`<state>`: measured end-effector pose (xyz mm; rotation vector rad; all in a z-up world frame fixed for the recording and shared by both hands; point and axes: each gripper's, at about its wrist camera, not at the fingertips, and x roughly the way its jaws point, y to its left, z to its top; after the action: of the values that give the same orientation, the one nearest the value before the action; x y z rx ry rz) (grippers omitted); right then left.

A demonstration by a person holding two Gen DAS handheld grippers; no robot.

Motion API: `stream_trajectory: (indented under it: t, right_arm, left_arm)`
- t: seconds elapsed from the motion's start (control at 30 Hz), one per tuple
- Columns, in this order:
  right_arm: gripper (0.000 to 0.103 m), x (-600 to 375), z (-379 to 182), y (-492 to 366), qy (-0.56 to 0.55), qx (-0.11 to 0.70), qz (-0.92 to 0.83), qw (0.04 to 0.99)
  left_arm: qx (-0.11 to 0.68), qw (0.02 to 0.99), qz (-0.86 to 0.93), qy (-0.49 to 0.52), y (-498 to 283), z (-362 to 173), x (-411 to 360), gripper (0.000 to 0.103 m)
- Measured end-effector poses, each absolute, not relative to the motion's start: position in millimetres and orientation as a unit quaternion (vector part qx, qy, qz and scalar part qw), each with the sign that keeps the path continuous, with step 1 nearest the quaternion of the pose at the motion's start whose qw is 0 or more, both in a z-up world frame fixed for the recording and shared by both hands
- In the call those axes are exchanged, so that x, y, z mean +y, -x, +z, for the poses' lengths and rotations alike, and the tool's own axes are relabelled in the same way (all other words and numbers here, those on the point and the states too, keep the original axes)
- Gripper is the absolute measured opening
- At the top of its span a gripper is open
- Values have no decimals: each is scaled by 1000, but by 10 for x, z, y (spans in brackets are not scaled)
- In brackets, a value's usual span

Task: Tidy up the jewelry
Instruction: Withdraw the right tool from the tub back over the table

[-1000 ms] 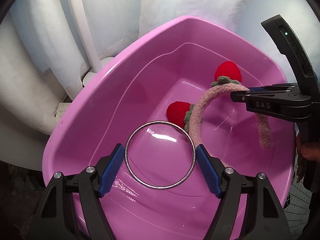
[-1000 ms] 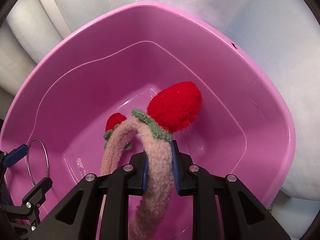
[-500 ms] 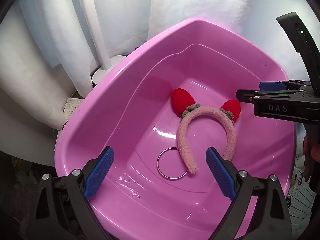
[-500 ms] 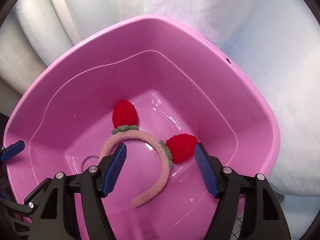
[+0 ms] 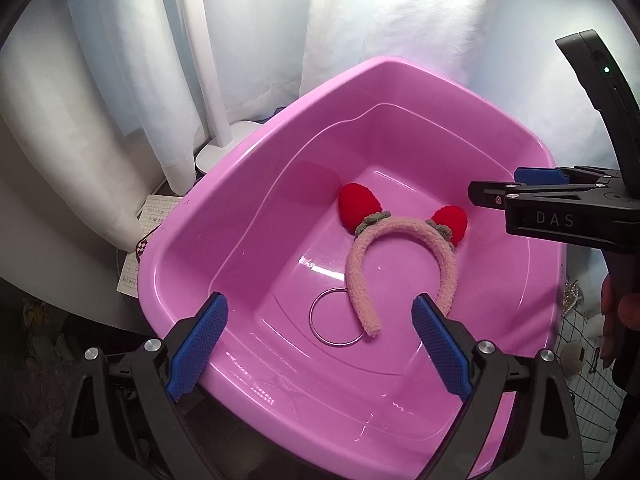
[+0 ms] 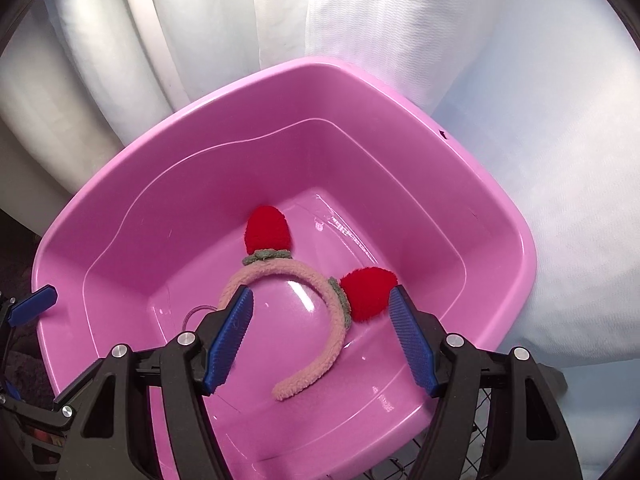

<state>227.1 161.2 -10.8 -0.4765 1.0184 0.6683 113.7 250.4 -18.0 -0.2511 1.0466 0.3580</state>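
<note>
Nearest, the left gripper (image 5: 318,330) and right gripper (image 6: 320,332) both gaped wide, holding nothing, above the pink basin (image 5: 192,236). On its floor the silver bangle (image 5: 316,328) lay touching the fuzzy strawberry headband (image 5: 356,272), near the middle.

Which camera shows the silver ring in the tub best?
The left wrist view: the silver bangle lies nearly whole on the pink tub floor, its edge under the headband. In the right wrist view, the finger hides most.
</note>
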Motion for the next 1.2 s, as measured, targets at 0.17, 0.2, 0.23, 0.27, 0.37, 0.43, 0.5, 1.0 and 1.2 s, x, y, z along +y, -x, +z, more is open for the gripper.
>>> stream_trajectory:
  t: [0.17, 0.2, 0.23, 0.27, 0.37, 0.43, 0.5, 1.0, 1.2]
  right_arm:
    - [67, 1520, -22, -2134, 213, 463, 322, 798]
    - [67, 1495, -4, -2097, 212, 461, 324, 799]
    - [67, 1466, 16, -2060, 211, 458, 326, 800]
    - [67, 1433, 35, -2018, 209, 456, 328, 801]
    - [67, 1297, 86, -1891, 200, 449, 334, 804]
    - [67, 1171, 119, -1804, 192, 445, 337, 807]
    - [67, 1025, 140, -1712, 184, 444, 340, 809]
    - [69, -900, 53, -998, 93, 436, 269, 854]
    - [69, -1817, -155, -708, 54, 446, 210, 868]
  left_arm:
    - [481, 850, 180, 119, -970, -62, 2438, 91]
    - [477, 851, 182, 119, -929, -40, 2423, 91]
    - [475, 852, 184, 119, -893, -19, 2405, 91]
    - [472, 853, 186, 120, -857, 2, 2384, 91]
    - [467, 856, 187, 120, -748, 53, 2296, 92]
    - [462, 859, 185, 119, -673, 85, 2219, 92]
    - [458, 861, 184, 119, -605, 113, 2126, 92]
    - [461, 873, 118, 107, -251, 99, 1078, 92]
    - [463, 874, 90, 112, -96, -52, 632, 92]
